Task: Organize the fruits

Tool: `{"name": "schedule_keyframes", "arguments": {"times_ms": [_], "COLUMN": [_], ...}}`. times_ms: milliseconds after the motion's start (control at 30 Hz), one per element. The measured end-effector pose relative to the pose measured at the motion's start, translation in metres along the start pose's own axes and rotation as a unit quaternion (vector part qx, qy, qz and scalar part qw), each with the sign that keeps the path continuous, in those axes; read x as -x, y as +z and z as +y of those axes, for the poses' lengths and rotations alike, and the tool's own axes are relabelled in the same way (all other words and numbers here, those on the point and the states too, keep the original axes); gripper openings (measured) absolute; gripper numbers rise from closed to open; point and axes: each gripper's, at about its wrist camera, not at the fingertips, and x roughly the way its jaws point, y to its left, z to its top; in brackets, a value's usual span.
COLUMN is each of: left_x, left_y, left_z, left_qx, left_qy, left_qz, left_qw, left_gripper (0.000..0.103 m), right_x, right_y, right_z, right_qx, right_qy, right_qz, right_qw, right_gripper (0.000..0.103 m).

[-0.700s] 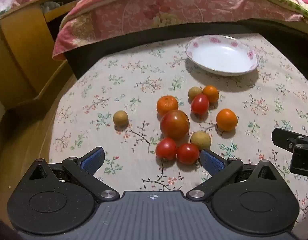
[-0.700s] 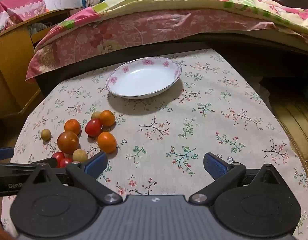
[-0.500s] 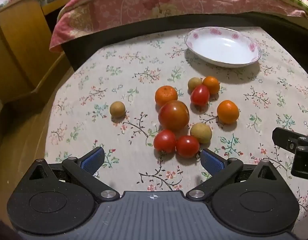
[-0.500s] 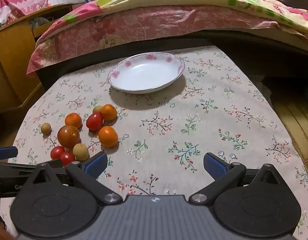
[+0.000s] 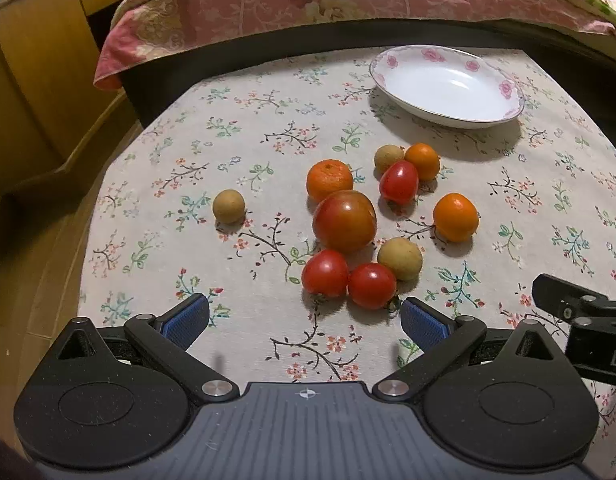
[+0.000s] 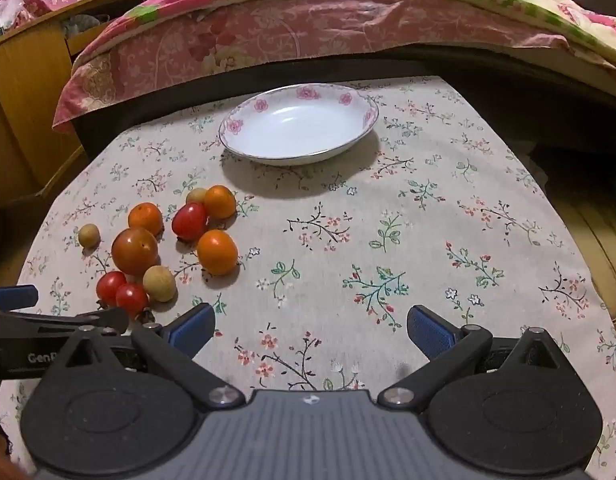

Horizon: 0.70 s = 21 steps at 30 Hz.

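Observation:
Several fruits lie clustered on the flowered tablecloth [image 5: 268, 128]: a big red-orange tomato [image 5: 344, 220], small red tomatoes [image 5: 324, 273], oranges [image 5: 455, 217] and tan longans [image 5: 399, 258]; one longan [image 5: 228, 206] sits apart to the left. An empty white plate with pink roses [image 5: 447, 84] stands behind them. My left gripper [image 5: 304, 318] is open just short of the two nearest tomatoes. My right gripper [image 6: 311, 328] is open over bare cloth, right of the fruit cluster [image 6: 134, 251], nothing between its fingers. The plate [image 6: 298, 124] lies ahead of it.
A bed with a pink floral quilt [image 6: 308, 28] runs along the table's far side. A yellow wooden cabinet [image 5: 32, 80] stands at the left. The table edge drops to wooden floor [image 6: 599, 232] on the right. The right gripper's finger [image 5: 579, 312] shows at the left view's right edge.
Both grippers have tilted and edged forward over the table, so the fruits and plate sit slightly higher and closer in view. Both stay open; no fruit has moved.

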Motion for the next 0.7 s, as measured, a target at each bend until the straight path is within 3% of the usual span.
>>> {"name": "schedule_keyframes", "arguments": {"times_ms": [700], "left_x": [0.0], "left_y": [-0.0003], "left_z": [-0.0009], "left_qx": [0.0], "left_qy": [-0.012], "left_qz": [0.005], "left_qw": [0.9999], "left_gripper": [0.103], "right_x": [-0.0066], "right_y": [-0.0011], "right_z": [-0.0002], "right_qx": [0.005], "right_qy": [-0.009], "right_qz": [0.015], "right_qw": [1.0], "right_gripper": [0.102]}}
